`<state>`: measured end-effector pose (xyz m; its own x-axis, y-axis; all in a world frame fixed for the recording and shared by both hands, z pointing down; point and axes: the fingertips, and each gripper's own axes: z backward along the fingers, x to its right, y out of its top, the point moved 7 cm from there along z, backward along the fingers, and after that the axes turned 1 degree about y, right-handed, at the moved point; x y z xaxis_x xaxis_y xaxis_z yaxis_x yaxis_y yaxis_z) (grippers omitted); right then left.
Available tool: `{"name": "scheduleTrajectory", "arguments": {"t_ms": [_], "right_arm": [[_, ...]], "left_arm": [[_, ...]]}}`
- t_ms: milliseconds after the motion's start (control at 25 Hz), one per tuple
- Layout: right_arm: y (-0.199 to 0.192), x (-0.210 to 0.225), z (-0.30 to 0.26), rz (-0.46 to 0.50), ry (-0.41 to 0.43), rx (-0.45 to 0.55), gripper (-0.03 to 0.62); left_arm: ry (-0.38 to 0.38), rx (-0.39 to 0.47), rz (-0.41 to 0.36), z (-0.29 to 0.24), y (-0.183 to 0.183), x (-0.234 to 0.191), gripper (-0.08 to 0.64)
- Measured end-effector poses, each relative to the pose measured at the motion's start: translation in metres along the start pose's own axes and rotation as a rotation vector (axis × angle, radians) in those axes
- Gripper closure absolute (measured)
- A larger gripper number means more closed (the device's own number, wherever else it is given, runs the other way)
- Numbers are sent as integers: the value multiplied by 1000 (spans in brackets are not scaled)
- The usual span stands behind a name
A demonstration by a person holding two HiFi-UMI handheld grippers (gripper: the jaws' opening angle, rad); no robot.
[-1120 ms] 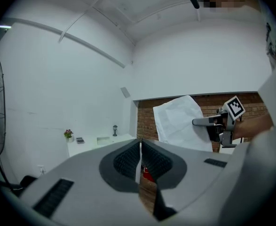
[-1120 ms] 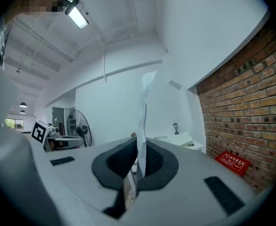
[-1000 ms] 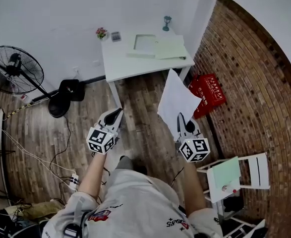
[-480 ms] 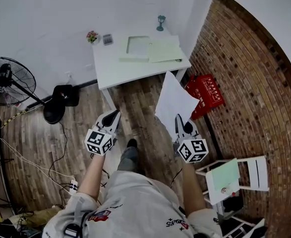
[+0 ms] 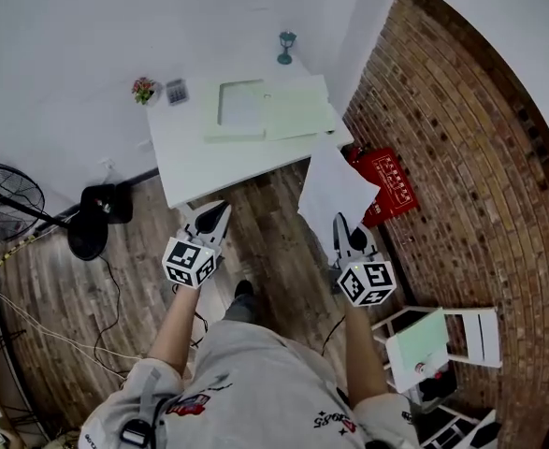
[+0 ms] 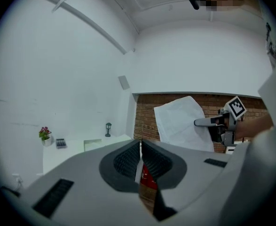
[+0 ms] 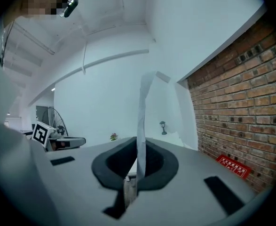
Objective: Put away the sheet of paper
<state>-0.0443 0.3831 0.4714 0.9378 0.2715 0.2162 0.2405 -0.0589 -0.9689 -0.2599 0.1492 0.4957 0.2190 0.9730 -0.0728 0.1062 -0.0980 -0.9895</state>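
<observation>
My right claw point(image 5: 340, 221) is clamped on the sheet of paper point(image 5: 334, 188), held up just short of the table point(image 5: 204, 157), left claw point(image 5: 220, 210) closed on nothing, so the putting-away itself is not yet done.

Open wood floor point(image 5: 265, 223) lies ahead to the tabletop point(image 5: 195, 162), bare along its near and left parts; pale green folders point(image 5: 279, 110) fill its far right. Brick wall point(image 5: 461, 157) and red box point(image 5: 383, 181) crowd the right.
</observation>
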Motion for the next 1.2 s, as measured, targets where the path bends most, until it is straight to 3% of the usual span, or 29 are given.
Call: {"name": "scheduleTrajectory", "arguments": {"t_ms": [480, 680, 880, 1200], "right_arm": [[23, 33, -150, -47, -34, 32, 597], [33, 41, -195, -41, 7, 30, 597], [36, 80, -245, -48, 44, 32, 597], [66, 150, -374, -47, 211, -25, 597]], "left_arm": [[28, -23, -29, -78, 23, -129, 535], [69, -26, -21, -97, 27, -161, 535], [128, -37, -11, -132, 19, -179, 535], [296, -9, 6, -212, 49, -218, 535]]}}
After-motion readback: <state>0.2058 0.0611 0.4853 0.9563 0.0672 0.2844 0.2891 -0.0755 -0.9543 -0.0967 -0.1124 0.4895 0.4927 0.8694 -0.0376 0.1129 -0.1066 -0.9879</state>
